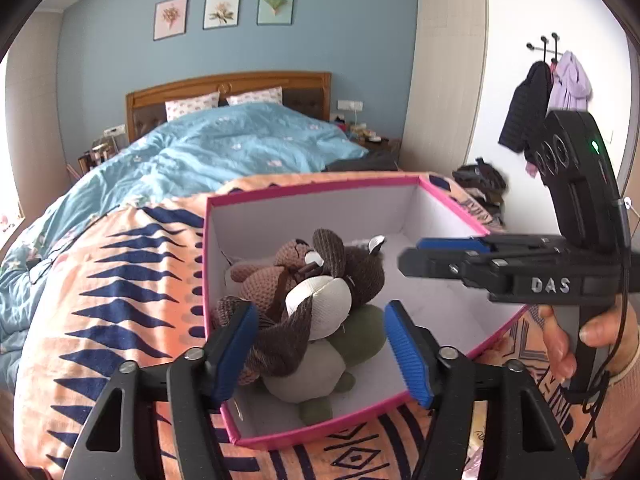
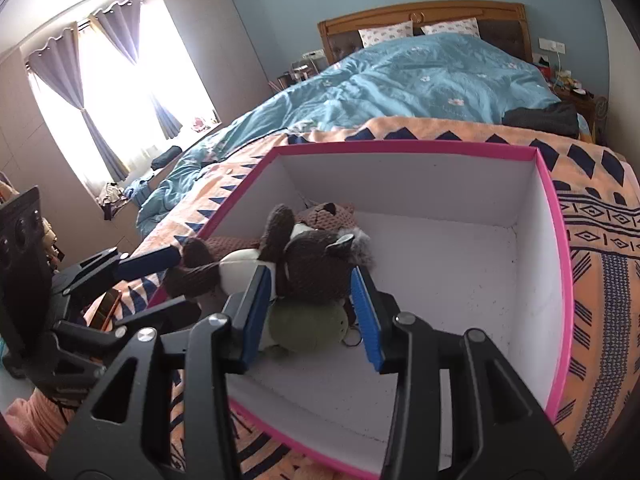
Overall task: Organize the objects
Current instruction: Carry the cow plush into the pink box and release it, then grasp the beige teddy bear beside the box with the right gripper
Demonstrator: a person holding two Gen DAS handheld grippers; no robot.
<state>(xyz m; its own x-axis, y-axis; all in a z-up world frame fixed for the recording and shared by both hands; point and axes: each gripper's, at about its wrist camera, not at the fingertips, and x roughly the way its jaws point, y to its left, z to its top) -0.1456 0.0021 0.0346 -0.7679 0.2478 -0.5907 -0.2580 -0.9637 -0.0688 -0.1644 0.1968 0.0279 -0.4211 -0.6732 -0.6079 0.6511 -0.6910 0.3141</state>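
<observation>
Toys were piled at the 9 o'clock side of the pink-rimmed box [image 2: 560, 264] on the bed, leaving room. Left tongs [image 1: 320, 352] and right tongs [image 2: 316, 320] both hung open, gripping nothing, over the brown plush dog [image 1: 320, 280].

We've got the plush toys [image 1: 316, 300] piled in the box's [image 1: 312, 190] near-left corner, right between and ahead of the left gripper's [image 1: 324, 348] jaws. The box sits on the blanket [image 1: 120, 280], with the pillows [image 1: 224, 102] way behind everything.
</observation>
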